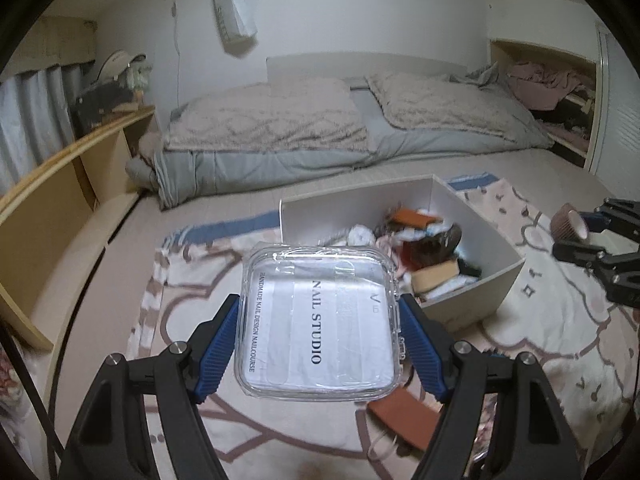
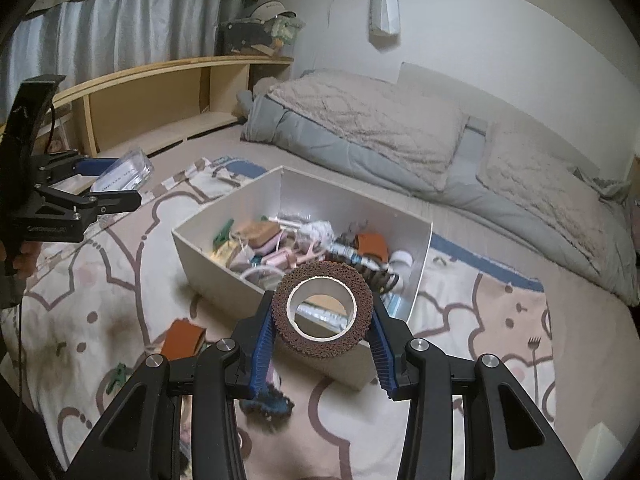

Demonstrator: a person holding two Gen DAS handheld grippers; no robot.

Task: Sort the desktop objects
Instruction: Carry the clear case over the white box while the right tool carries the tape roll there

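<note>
Grip check, both hands loaded. My left gripper is clamped across the flat sides of a clear plastic case, its blue pads pressing the two opposite edges so the printed label faces up at the camera. Held level like that, I judge it will not slip or hinge open. My right gripper pinches a brown tape roll by its outer rim, hole facing me, which leaves the core free and the roll steady.

White storage box lies just ahead of and below the right gripper, ahead and to the right of the left one. It is open-topped and already crowded with small items; barest patch looks to be along its far wall.

Both loads hang clear of the patterned blanket. Box's near rim sits directly under the roll, so that edge wants watching on the way in. Orange-brown strap lies on the blanket below and left of my right gripper, still unsorted. Plenty of open air between the two grippers, which stand well apart.
</note>
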